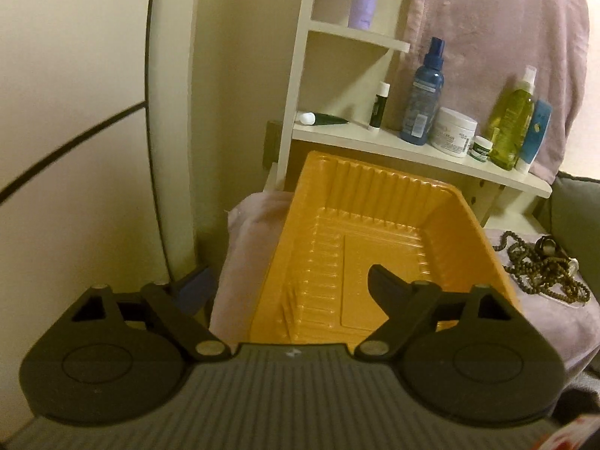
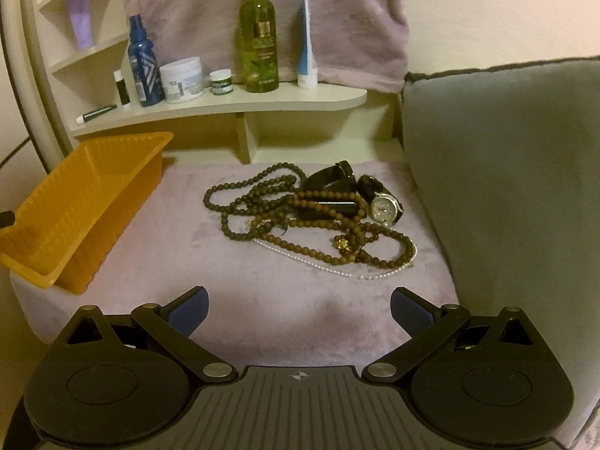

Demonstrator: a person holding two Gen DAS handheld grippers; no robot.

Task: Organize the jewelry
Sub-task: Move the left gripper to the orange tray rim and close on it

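Observation:
An empty orange plastic tray [image 1: 375, 232] lies on a pink cloth; it also shows at the left of the right wrist view [image 2: 86, 202]. My left gripper [image 1: 288, 281] is open, its right finger over the tray's near end, its left finger outside the tray's left wall. A tangled pile of brown bead necklaces [image 2: 300, 217], a thin pearl chain [image 2: 337, 268] and a wristwatch [image 2: 382, 206] lies on the cloth; the pile shows at the right edge of the left wrist view [image 1: 540, 266]. My right gripper [image 2: 298, 309] is open and empty, in front of the pile and apart from it.
A white shelf [image 2: 232, 103] behind the cloth holds bottles, jars and tubes, among them a green bottle [image 2: 258, 37] and a blue spray bottle [image 2: 144, 67]. A grey cushion [image 2: 506, 172] stands at the right. A pink towel [image 2: 262, 11] hangs behind the shelf.

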